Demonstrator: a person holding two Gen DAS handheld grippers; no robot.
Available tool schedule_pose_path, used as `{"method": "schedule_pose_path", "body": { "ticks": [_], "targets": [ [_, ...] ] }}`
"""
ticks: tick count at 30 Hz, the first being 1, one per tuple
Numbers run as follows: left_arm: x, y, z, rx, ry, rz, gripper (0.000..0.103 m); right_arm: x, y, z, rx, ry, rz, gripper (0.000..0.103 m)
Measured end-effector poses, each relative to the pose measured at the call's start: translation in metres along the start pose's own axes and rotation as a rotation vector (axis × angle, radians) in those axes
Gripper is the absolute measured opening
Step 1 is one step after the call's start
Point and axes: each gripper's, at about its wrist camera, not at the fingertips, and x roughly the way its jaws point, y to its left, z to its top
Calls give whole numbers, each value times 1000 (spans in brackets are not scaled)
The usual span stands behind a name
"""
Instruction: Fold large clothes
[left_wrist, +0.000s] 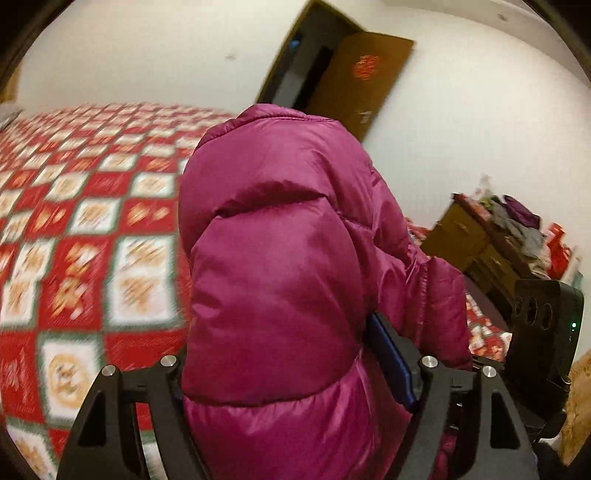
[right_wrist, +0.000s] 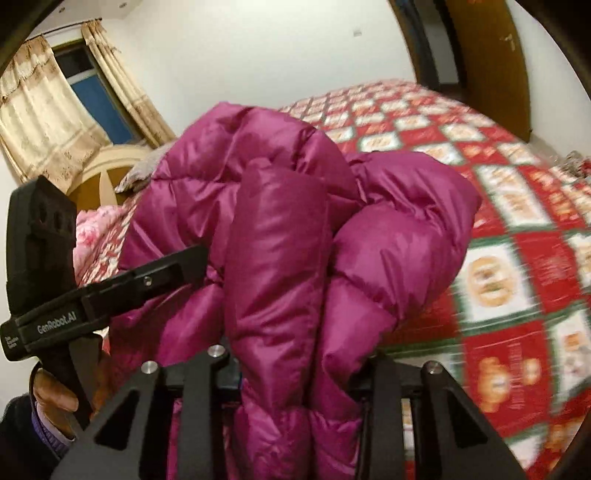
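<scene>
A magenta puffer jacket (left_wrist: 280, 258) hangs bunched above the bed and fills the middle of both views. My left gripper (left_wrist: 295, 369) is shut on a thick fold of it; the fabric bulges between the jaws and hides the fingertips, and one blue pad (left_wrist: 391, 365) presses on its right side. My right gripper (right_wrist: 295, 376) is shut on a narrower bunch of the jacket (right_wrist: 280, 258). The right wrist view also has the left gripper's body (right_wrist: 110, 288) at the left, a hand (right_wrist: 55, 395) on its handle and its finger reaching into the jacket. The right gripper's body (left_wrist: 535, 314) is at the right edge of the left wrist view.
The bed carries a red, white and green checked quilt (right_wrist: 517, 258), also seen as the quilt (left_wrist: 74, 221) left of the jacket. A brown door (left_wrist: 354, 81) stands open. A wooden dresser (left_wrist: 491, 240) is piled with clothes. A curtained window (right_wrist: 55, 103), a headboard (right_wrist: 107, 173) and a pink pillow (right_wrist: 92, 229) lie behind.
</scene>
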Motion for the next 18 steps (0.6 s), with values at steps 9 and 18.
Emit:
{"method": "schedule_pose_path", "body": {
  "ticks": [9, 18],
  "targets": [
    [75, -68, 38, 60, 42, -79, 77, -72, -72, 33, -6, -105, -173, 36],
    [147, -93, 34, 59, 144, 7, 77, -34, -150, 42, 106, -59, -240, 36]
  ]
}}
